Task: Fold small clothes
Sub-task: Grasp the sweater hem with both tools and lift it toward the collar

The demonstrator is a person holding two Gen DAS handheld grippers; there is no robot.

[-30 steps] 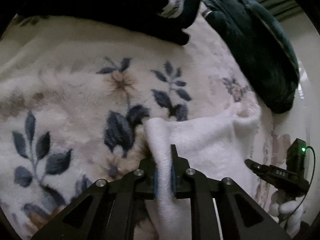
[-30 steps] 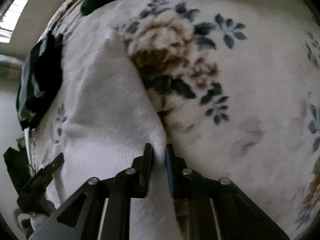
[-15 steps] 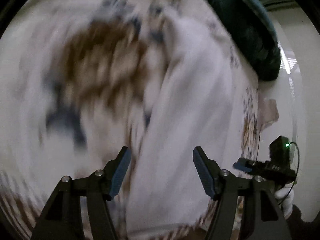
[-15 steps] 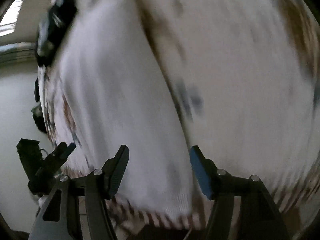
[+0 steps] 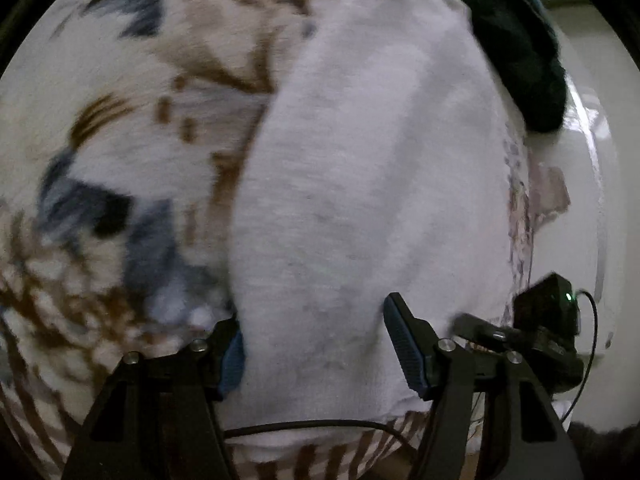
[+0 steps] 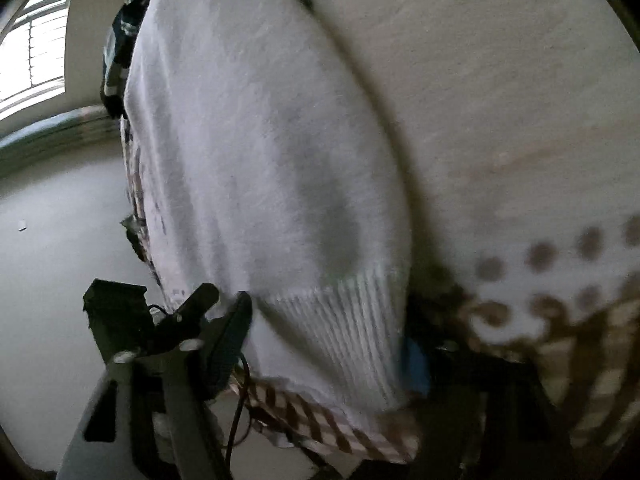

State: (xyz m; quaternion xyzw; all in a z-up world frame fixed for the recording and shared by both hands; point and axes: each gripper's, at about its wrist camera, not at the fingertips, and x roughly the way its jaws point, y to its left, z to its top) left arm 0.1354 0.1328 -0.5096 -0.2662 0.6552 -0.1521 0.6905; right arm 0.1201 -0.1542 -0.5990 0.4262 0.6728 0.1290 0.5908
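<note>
A white knitted garment (image 5: 360, 200) lies lengthwise on a floral fleece blanket (image 5: 120, 140). My left gripper (image 5: 318, 354) hangs over its near end. The jaws are closing with the cloth between them, and the pads do not press on it. In the right wrist view the garment's ribbed hem (image 6: 340, 320) sits between the fingers of my right gripper (image 6: 326, 346). Those jaws are also closing and do not pinch the cloth. Each gripper shows at the side of the other's view: the right gripper (image 5: 540, 328) and the left gripper (image 6: 120, 312).
A dark green heap of clothes (image 5: 520, 40) lies beyond the garment's far end. A dark patterned garment (image 6: 120, 40) shows there too. The blanket's brown striped border (image 6: 320, 416) hangs over the near edge, with pale floor (image 6: 52, 240) beyond and a window (image 6: 32, 60) behind.
Both grippers let go of the white garment's folded edge, opened wide and drew back to its near end. Their jaws now stand narrower than half a second ago.
</note>
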